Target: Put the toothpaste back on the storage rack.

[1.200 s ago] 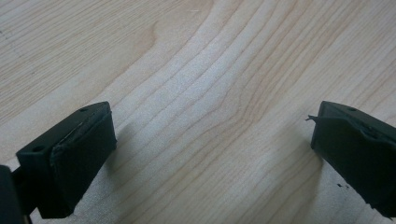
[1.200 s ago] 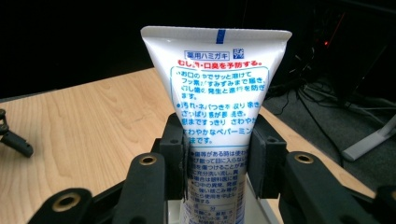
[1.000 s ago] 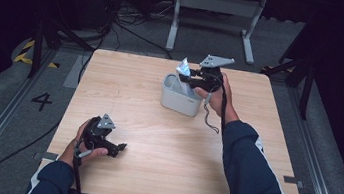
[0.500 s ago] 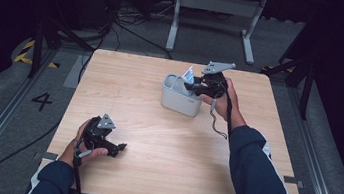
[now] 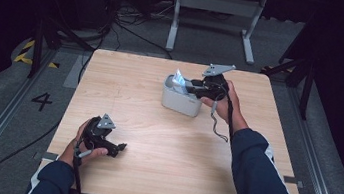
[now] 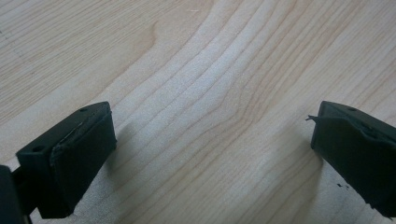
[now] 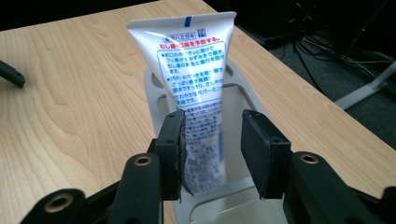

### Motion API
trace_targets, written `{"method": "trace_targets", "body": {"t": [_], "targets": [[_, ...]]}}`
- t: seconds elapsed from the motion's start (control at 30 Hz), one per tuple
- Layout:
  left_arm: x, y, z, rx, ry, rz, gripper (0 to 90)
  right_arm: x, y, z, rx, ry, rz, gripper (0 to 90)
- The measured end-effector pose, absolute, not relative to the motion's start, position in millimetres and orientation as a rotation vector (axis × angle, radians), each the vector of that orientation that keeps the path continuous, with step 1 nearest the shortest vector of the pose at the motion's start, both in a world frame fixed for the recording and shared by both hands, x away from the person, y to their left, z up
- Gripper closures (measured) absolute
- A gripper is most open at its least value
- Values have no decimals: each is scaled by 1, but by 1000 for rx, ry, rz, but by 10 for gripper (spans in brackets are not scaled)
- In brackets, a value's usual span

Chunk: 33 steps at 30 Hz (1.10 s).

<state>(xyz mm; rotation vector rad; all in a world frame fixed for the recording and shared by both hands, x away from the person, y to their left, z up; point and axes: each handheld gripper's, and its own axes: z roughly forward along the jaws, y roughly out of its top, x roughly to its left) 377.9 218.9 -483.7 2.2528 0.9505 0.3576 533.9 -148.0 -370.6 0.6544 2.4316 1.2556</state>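
The tube (image 7: 196, 88) stands in the grey box (image 5: 181, 100), far on the table (image 5: 151, 165). The right claw (image 7: 212, 149) has let go; its jaws stand a little apart around it. The left claw (image 6: 205, 154) rests wide open, near. Pulling away is left.

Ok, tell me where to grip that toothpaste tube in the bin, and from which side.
Grip the toothpaste tube across its flat faces on the upper part standing clear of the grey bin, coming from above. It stands upright with the crimped end up, and the bin walls block its lower body.
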Motion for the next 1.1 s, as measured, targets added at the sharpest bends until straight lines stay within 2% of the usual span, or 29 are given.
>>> {"method": "trace_targets", "body": {"t": [0.2, 0.3, 0.5, 1.1], "targets": [[378, 219, -484, 2253, 950, 358, 3, 533, -152, -375, 680, 2429, 1238, 555], [378, 219, -484, 2254, 949, 358, 3, 532, -154, -374, 699, 2411, 1225, 474], [378, 219, -484, 2255, 951, 358, 4, 526, -157, -369, 716, 2402, 1227, 400], [377, 219, -484, 2250, 959, 358, 4, 497, -162, -352, 587, 2410, 1138, 354]]}}
